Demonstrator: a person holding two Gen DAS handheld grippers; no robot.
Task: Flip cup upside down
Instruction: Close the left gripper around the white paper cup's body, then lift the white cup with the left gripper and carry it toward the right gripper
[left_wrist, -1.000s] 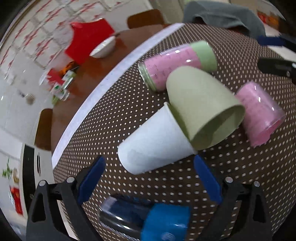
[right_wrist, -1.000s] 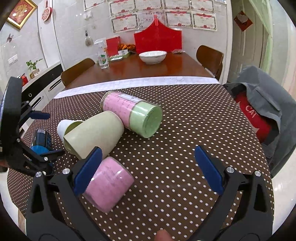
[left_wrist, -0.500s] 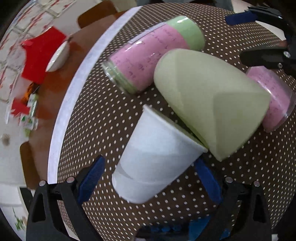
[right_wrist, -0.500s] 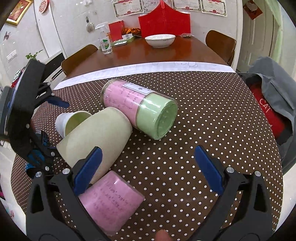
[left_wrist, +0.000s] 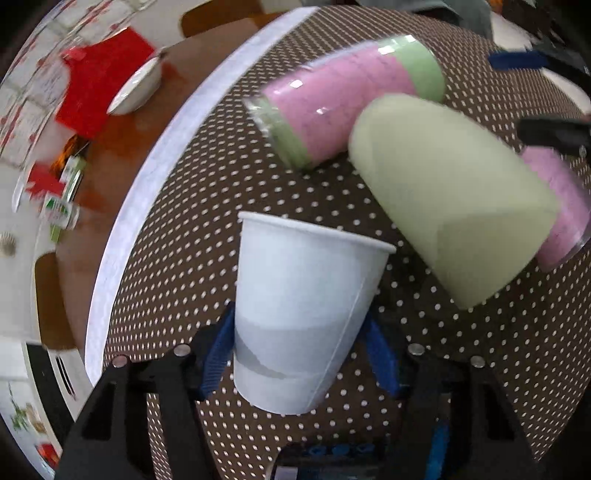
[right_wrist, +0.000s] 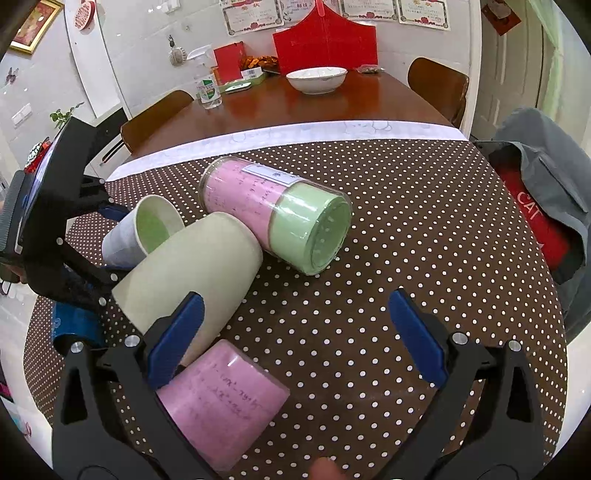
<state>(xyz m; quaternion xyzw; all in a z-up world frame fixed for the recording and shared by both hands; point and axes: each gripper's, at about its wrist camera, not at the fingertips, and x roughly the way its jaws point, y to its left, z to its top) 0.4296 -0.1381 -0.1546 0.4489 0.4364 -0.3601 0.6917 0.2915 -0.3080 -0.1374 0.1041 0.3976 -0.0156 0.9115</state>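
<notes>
Here, largest thing first:

Table: my round worktop under a brown polka-dot tablecloth (right_wrist: 424, 229), with a white strip along its far edge where it meets the wooden dining table (right_wrist: 303, 107).

Jacket: a grey one (right_wrist: 546, 155) draped beside the tablecloth's right edge, over something red.

Pink-and-green canister: the clear canister (right_wrist: 273, 214) lies on its side near the middle of the cloth, green end toward my right wrist camera, touching the pale green cup.

Pale green cup: this big cup (right_wrist: 192, 273) lies on its side toward the left edge, just beside the canister and, in my right view, overlapping the white cup's rim.

Pink cup: a pink cup (right_wrist: 221, 402) lies on its side at the near edge, partly behind my right gripper's left finger.

White paper cup: the task's cup (left_wrist: 299, 317) sits tilted near the left edge, mouth angled up and toward the middle, green lining showing in the right view.

Left gripper: my left gripper (left_wrist: 299, 354) is clamped on the white paper cup, a blue pad pressed to each side of its lower wall.

Right gripper: my right gripper (right_wrist: 295, 339) hangs over the near part of the cloth with its blue pads wide apart, gripping nothing.

Bowl: a white bowl (right_wrist: 317, 79) on the dining table.
</notes>
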